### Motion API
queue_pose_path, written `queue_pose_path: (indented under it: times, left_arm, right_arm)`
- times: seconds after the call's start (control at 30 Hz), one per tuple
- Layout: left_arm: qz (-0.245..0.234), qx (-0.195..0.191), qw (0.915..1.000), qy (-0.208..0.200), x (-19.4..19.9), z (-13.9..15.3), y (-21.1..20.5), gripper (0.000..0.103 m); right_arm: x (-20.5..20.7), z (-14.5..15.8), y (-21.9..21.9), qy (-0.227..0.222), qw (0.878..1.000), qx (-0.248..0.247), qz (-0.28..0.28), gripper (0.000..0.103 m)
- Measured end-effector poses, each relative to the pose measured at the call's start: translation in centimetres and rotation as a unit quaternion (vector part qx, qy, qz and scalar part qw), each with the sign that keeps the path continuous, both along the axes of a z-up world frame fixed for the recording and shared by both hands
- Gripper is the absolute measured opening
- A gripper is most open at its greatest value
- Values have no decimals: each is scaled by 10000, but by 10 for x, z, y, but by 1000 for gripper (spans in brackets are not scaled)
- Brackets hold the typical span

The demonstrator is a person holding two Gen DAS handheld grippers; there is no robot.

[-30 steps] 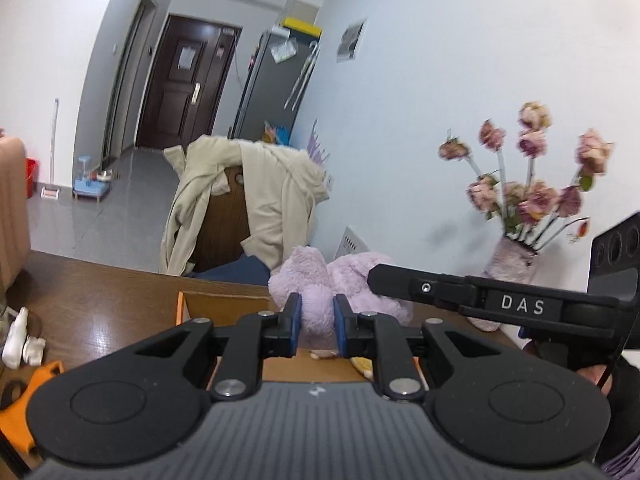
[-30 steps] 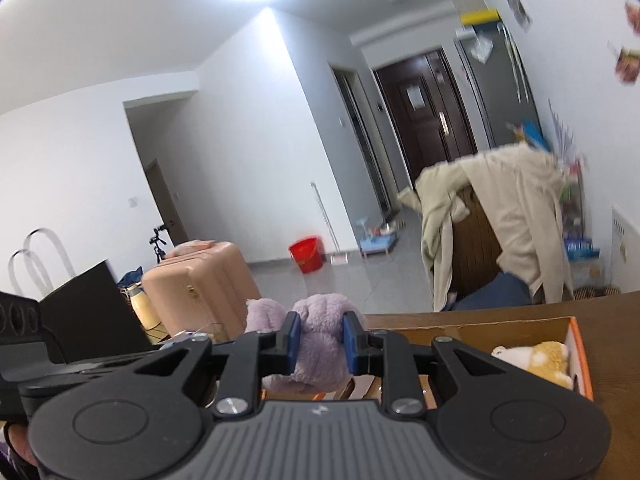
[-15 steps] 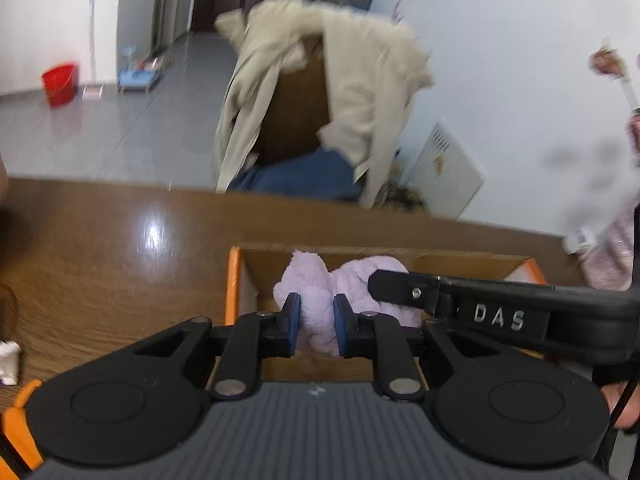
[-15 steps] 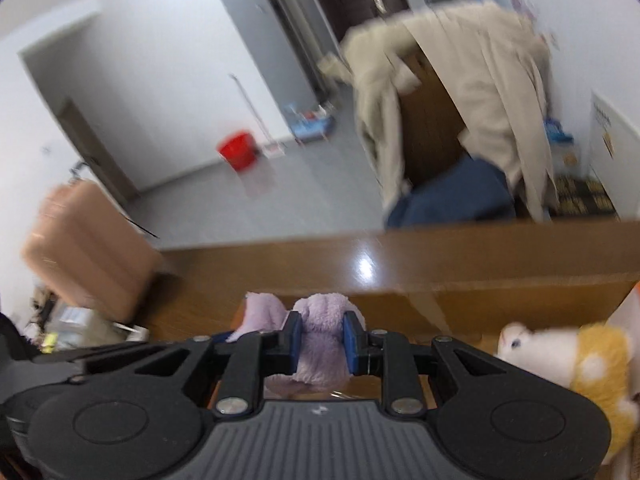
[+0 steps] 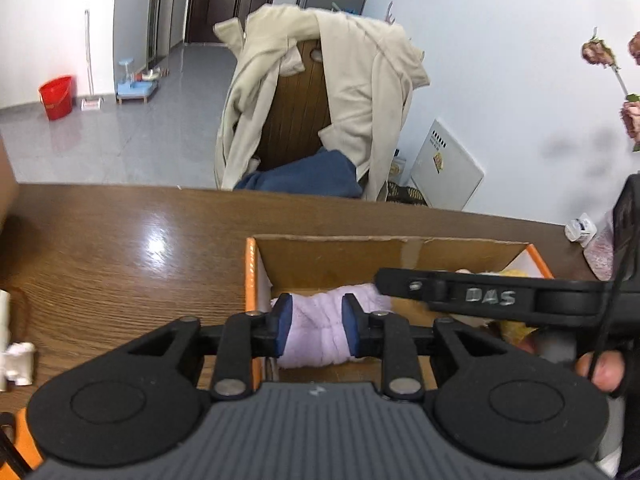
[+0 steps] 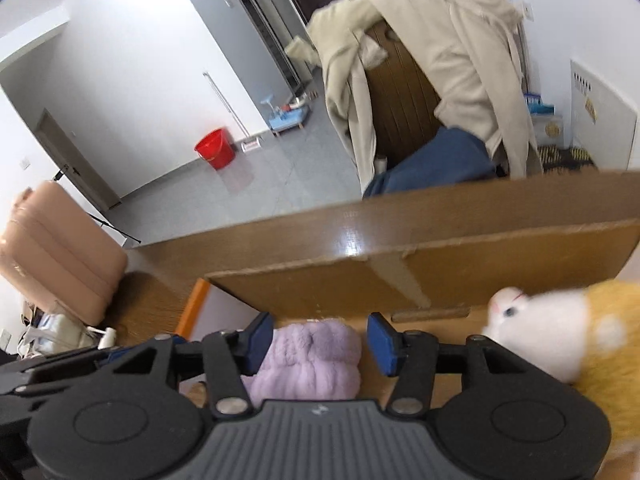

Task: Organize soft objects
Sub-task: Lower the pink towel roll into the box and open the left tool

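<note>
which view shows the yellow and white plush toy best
The right wrist view: the yellow and white plush toy fills its right side, white face and eye clear. The left wrist view shows only yellow scraps behind the right tool's finger.

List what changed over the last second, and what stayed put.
Both hand-held grippers, left and right, carried the fluffy lilac plush toy down into the orange-edged cardboard box. Their jaws have just been opening; the right's stand clear of it. The yellow-and-white plush toy stayed in the box.
</note>
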State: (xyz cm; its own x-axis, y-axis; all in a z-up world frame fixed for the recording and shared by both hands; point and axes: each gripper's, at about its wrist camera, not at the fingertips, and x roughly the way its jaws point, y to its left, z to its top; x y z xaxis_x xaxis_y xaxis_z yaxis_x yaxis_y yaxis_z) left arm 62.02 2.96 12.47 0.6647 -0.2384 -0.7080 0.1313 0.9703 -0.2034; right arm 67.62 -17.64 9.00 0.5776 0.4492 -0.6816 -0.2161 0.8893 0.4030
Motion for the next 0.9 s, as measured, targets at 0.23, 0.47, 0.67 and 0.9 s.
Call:
queue_pose_path:
  times: [0.23, 0.47, 0.67, 0.9]
  left_arm:
    - [24, 217, 9991, -374, -62, 42, 16, 41]
    - [85, 521, 9948, -872, -145, 86, 24, 55]
    - [51, 567, 9910, -1211, -216, 100, 11, 71]
    - [123, 507, 9870, -1520, -305, 82, -8, 81]
  right_arm:
    - [-60, 58, -34, -547, 9968, -530, 236, 60]
    - [-151, 105, -87, -1102, 9898, -901, 61, 68]
    - [-229, 124, -115, -1495, 9824, -1124, -14, 77]
    - [-316, 110, -125, -1930, 9736, -1216, 58, 80]
